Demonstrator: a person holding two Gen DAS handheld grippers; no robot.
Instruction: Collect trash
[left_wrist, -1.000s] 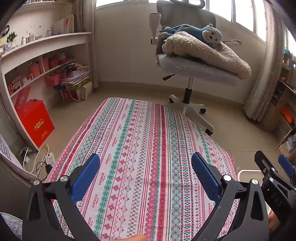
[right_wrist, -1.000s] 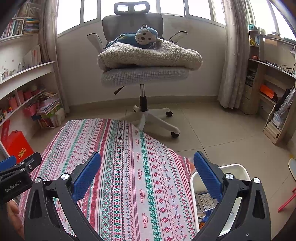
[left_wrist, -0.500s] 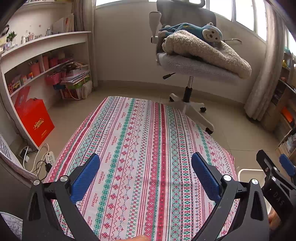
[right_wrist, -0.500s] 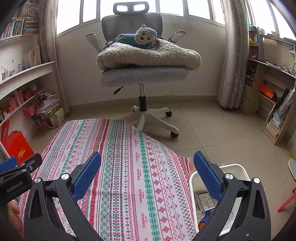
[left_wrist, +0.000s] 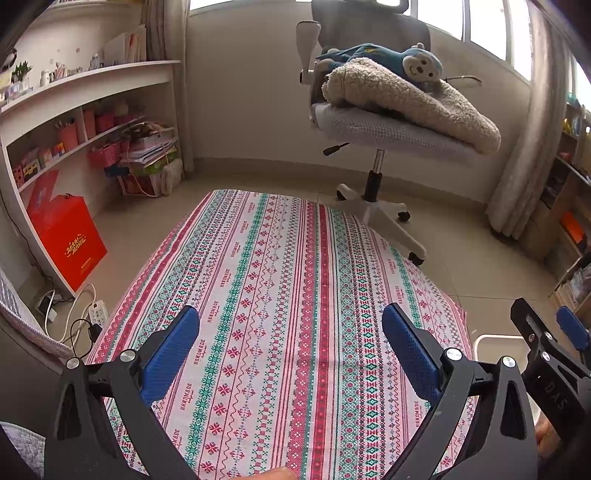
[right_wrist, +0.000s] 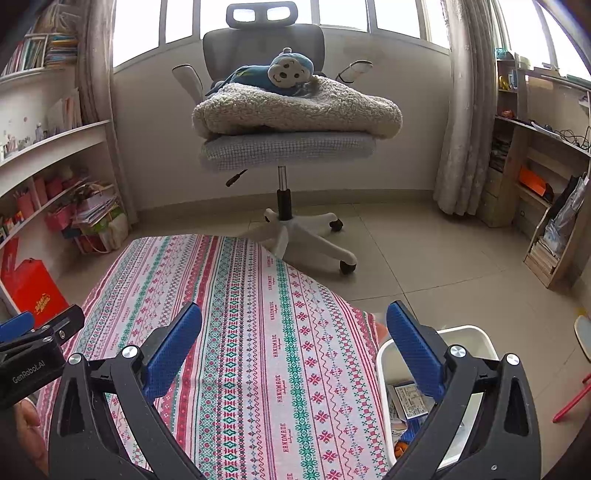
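Note:
A white bin (right_wrist: 476, 339) stands on the floor by the table's right edge, with paper scraps and wrappers (right_wrist: 406, 398) inside; its rim also shows in the left wrist view (left_wrist: 495, 339). My left gripper (left_wrist: 291, 350) is open and empty above the patterned tablecloth (left_wrist: 280, 295). My right gripper (right_wrist: 293, 349) is open and empty, over the tablecloth (right_wrist: 258, 332) near its right edge, its right finger above the bin. No loose trash shows on the cloth.
A grey office chair (right_wrist: 284, 147) with a fleece blanket and a blue monkey toy (right_wrist: 280, 74) stands beyond the table. Shelves and a red bag (left_wrist: 66, 240) are at the left, a power strip (left_wrist: 98, 312) on the floor, wooden shelving (right_wrist: 535, 192) at the right.
Both views have tilted slightly; the chair sits a little lower in the left wrist view. Both grippers stay open and empty.

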